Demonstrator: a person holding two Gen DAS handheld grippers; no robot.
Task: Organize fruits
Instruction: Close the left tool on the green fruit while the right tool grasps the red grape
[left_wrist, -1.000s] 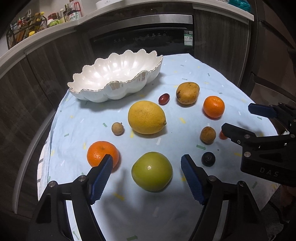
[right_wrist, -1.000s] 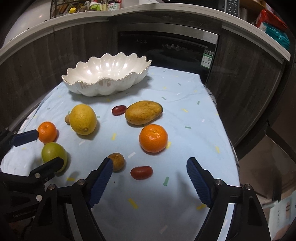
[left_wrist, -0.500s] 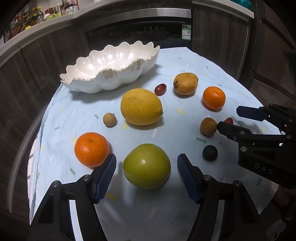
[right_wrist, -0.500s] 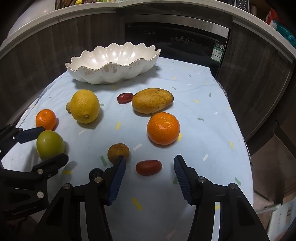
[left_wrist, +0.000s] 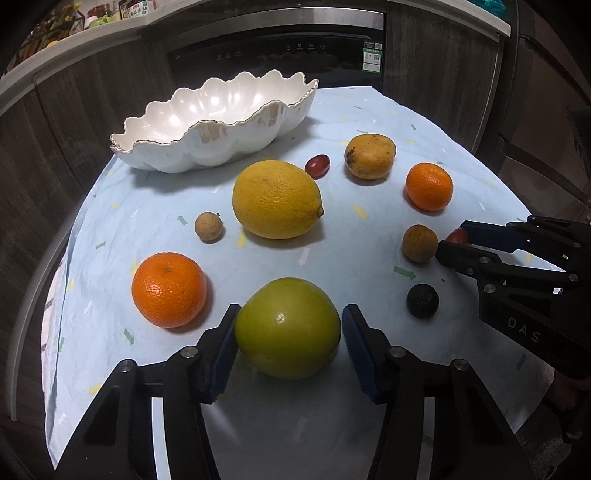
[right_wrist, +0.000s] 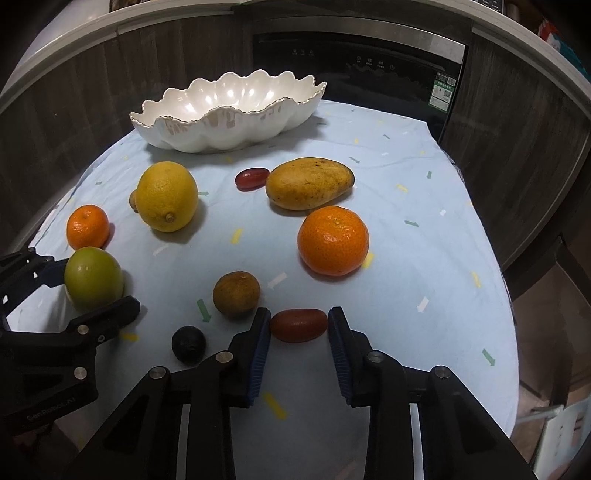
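A white scalloped bowl (left_wrist: 221, 122) stands empty at the back of the table. My left gripper (left_wrist: 288, 332) is open with its pads on either side of a green round fruit (left_wrist: 288, 328), close to touching it. My right gripper (right_wrist: 298, 328) is open around a small red oval fruit (right_wrist: 298, 325), pads nearly at its ends. The right gripper also shows in the left wrist view (left_wrist: 454, 240), and the left gripper in the right wrist view (right_wrist: 92, 284). A lemon (left_wrist: 277, 199), a mango (right_wrist: 308, 182) and two oranges (left_wrist: 169, 290) (right_wrist: 333, 240) lie on the cloth.
A light blue cloth (left_wrist: 147, 206) covers the round table. Small fruits lie around: two brown ones (left_wrist: 208, 227) (right_wrist: 236, 293), a dark one (right_wrist: 189, 344) and another red one (right_wrist: 252, 178). Dark cabinets and an oven (right_wrist: 369, 66) stand behind.
Both grippers moved forward and down and narrowed. The left one now brackets the green fruit and the right one brackets the red oval fruit.
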